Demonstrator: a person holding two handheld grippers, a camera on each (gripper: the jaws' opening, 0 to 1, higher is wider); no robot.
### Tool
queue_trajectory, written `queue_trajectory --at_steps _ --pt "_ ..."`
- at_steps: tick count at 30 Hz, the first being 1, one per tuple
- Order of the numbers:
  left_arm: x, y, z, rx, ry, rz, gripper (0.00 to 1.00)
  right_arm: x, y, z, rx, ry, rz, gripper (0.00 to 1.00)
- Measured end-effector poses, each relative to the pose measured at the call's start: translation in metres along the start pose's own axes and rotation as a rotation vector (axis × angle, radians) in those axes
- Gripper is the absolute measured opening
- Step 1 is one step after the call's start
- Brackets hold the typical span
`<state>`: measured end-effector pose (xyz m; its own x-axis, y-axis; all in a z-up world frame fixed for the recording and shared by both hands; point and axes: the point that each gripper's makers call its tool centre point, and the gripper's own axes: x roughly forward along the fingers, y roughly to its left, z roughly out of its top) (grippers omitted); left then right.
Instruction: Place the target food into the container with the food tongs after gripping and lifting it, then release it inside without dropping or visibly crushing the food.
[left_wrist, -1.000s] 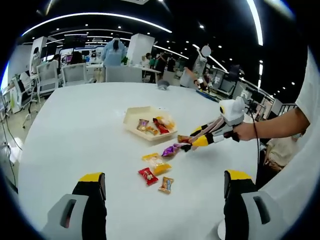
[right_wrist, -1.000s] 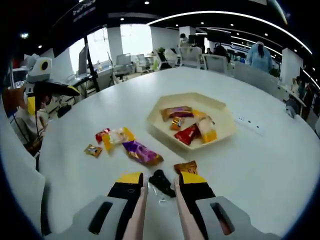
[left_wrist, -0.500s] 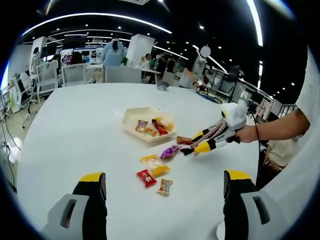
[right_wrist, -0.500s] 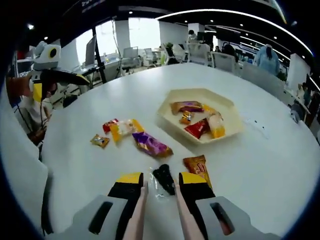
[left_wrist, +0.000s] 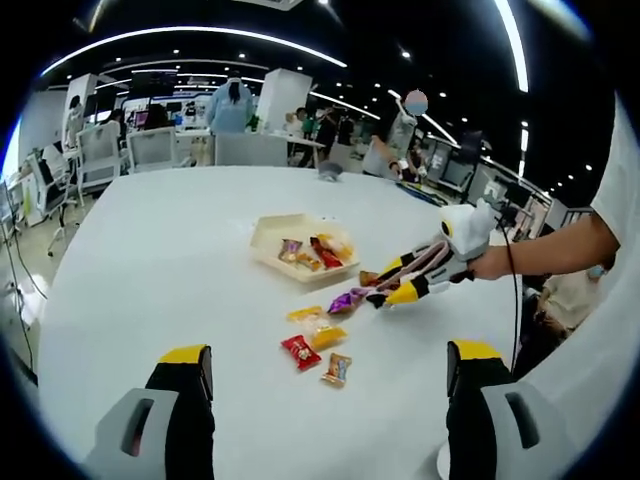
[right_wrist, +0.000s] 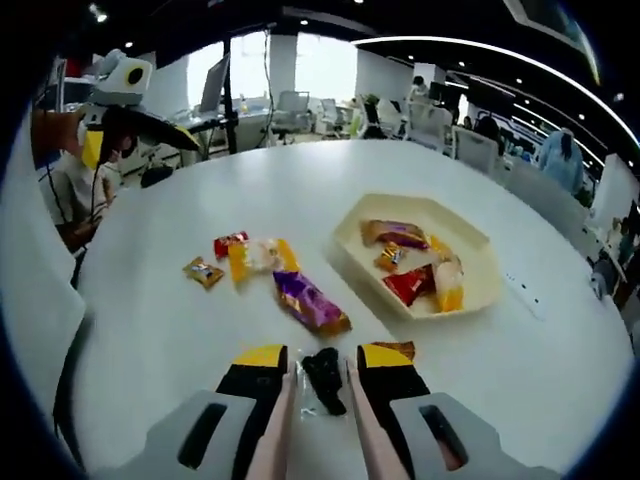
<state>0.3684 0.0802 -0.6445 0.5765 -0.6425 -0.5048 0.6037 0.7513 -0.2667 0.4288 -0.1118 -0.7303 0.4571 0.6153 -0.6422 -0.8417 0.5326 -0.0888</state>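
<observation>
Gripping the food tongs (right_wrist: 312, 420), the right gripper (right_wrist: 320, 362) holds them low over the round white table (right_wrist: 180, 330); the tong tips are closed on a dark, clear-wrapped snack (right_wrist: 322, 378). An orange packet (right_wrist: 396, 350) lies just beside it, and a purple packet (right_wrist: 310, 300) lies near. The cream hexagonal container (right_wrist: 350, 262), holding several wrapped snacks, sits beyond. The left gripper (left_wrist: 325, 375) hovers with jaws spread wide, nothing between them.

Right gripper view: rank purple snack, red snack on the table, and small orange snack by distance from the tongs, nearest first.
1. Purple snack, just ahead of the tongs.
2. Red snack, farther ahead, leftward.
3. Small orange snack, far left; nearly level with the red one, too close to call.
</observation>
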Motion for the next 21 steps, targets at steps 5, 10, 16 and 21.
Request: queue_trajectory --at_steps 5,10,16,21 --pt "0.004 -0.001 0.000 -0.006 -0.001 -0.004 0.98 0.002 0.001 -0.001 -0.028 0.003 0.044 0.26" --pt "0.004 0.000 0.000 -0.008 0.002 -0.004 0.98 0.005 0.005 -0.002 -0.032 -0.024 0.095 0.26" --pt "0.004 0.004 0.000 -0.015 0.002 0.002 0.98 0.007 0.005 0.002 0.022 -0.030 0.080 0.25" --pt "0.006 0.002 0.001 -0.015 0.000 0.001 0.97 0.006 0.004 0.002 0.053 -0.012 0.025 0.24"
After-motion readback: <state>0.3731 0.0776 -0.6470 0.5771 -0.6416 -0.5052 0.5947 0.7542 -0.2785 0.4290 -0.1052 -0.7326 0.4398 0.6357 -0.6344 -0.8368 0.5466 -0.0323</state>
